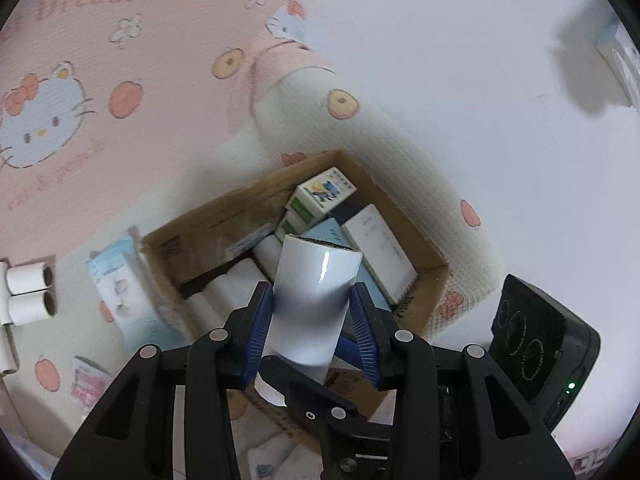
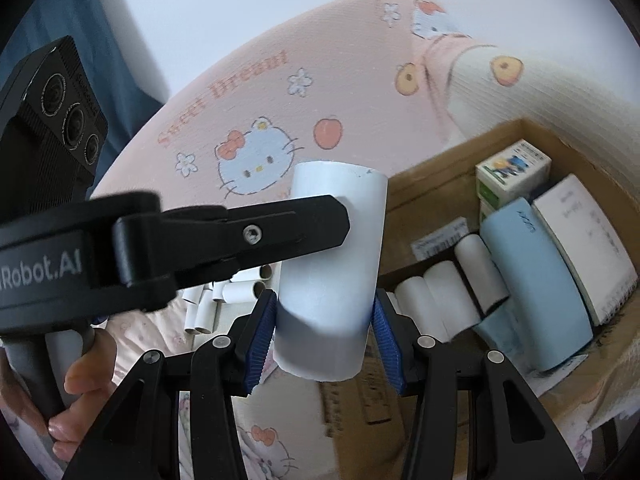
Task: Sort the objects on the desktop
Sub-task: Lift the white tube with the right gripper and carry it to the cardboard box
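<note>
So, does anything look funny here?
Yes. One roll sits between the pads of both the left gripper and the right gripper at once, which is unusual. Its top rim also looks a bit ragged. Things in the box look tidy.

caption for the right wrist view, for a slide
Both grippers, right and left, grip one white roll beside the cardboard box of rolls and small boxes.

This is a bedroom at home: a bed with a pink kitty blanket (image 2: 256, 132) and a plain white wall (image 1: 460, 40).
</note>
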The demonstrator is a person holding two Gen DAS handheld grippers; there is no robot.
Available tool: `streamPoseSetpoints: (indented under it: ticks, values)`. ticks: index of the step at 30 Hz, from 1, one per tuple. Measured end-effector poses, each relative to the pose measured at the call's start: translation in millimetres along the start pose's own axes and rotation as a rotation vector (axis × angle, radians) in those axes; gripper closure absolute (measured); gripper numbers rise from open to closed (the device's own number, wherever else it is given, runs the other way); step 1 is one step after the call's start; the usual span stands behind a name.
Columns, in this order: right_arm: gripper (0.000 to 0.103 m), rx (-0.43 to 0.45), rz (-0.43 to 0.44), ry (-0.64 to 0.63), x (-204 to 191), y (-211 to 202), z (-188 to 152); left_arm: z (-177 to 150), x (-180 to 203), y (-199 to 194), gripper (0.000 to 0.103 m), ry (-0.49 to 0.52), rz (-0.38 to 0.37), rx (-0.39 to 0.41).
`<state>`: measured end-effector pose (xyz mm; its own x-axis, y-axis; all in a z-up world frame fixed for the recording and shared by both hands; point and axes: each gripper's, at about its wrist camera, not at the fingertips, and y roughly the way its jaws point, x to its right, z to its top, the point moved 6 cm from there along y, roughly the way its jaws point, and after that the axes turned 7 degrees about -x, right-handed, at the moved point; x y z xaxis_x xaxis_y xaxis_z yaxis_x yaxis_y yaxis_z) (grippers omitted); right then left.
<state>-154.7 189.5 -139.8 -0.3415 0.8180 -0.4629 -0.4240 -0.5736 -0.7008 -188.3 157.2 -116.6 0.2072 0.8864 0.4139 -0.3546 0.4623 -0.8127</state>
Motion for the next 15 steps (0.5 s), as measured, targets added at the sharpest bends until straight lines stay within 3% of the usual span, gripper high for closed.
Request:
streamPoseSetpoints:
  ticks: [5,15]
  values:
    - [0.058,0.008,0.002,0.042,22.7,-6.5,-2.3,3.0,15.1,15.7,0.059,0.02,-0.047,-0.046]
    - [0.059,0.021,0.019,0.055,45.0,-11.7,-2.9,2.1,8.2,45.2,0.056,-0.004,-0.014,-0.133]
